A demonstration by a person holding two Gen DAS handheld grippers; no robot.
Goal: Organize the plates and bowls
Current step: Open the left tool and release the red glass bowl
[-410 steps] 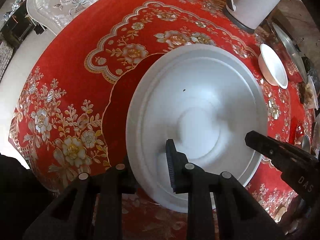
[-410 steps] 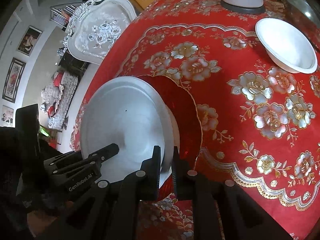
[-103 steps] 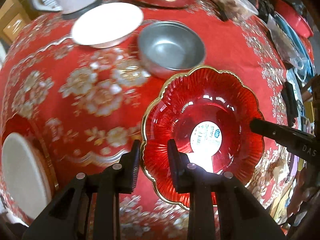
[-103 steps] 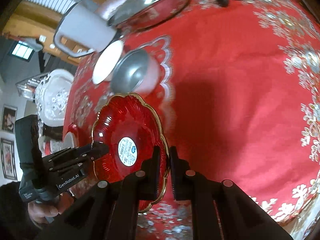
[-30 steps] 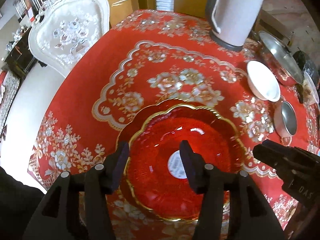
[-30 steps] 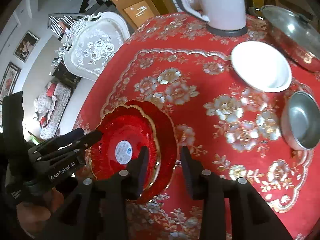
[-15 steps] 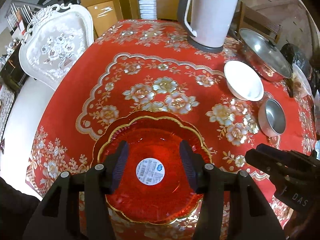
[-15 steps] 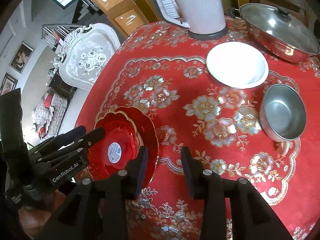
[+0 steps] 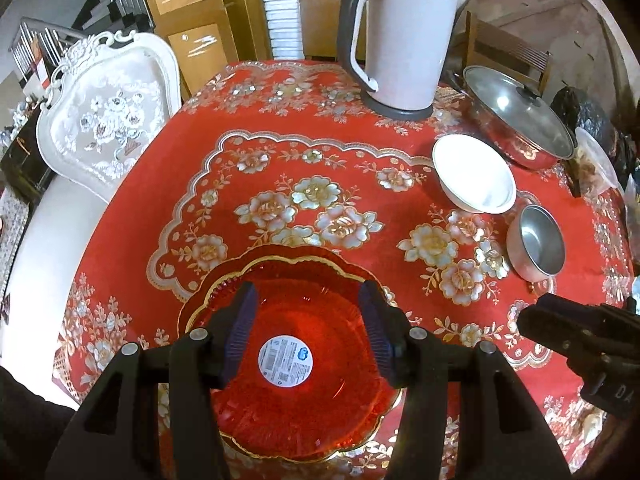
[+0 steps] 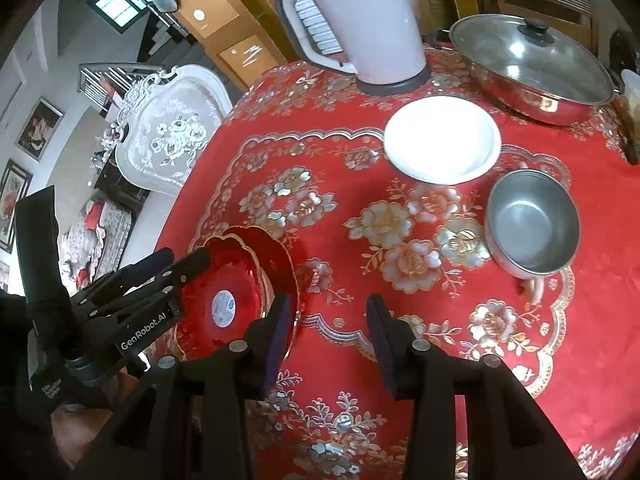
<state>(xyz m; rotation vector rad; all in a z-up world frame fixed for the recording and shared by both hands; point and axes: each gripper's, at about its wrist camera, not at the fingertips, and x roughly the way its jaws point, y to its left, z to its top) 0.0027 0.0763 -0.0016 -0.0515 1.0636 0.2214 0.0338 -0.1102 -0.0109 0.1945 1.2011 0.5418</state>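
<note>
Both my left claw (image 9: pixel 306 330) and right claw (image 10: pixel 328 326) hang open, empty. The red plates (image 9: pixel 304 408) sit stacked near me; the white bowl (image 10: pixel 442 144) and steel bowl (image 10: pixel 532 226) sit far right. Reaching carelessly, I could knock the kettle (image 9: pixel 396 36).

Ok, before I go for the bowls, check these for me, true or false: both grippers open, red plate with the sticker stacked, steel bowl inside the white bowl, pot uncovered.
1. Both the left gripper and the right gripper are open. True.
2. The red plate with the sticker sits stacked on another red plate. True.
3. The steel bowl is nested in the white bowl. False: they stand side by side on the tablecloth.
4. The pot is uncovered. False: a glass lid covers it.
</note>
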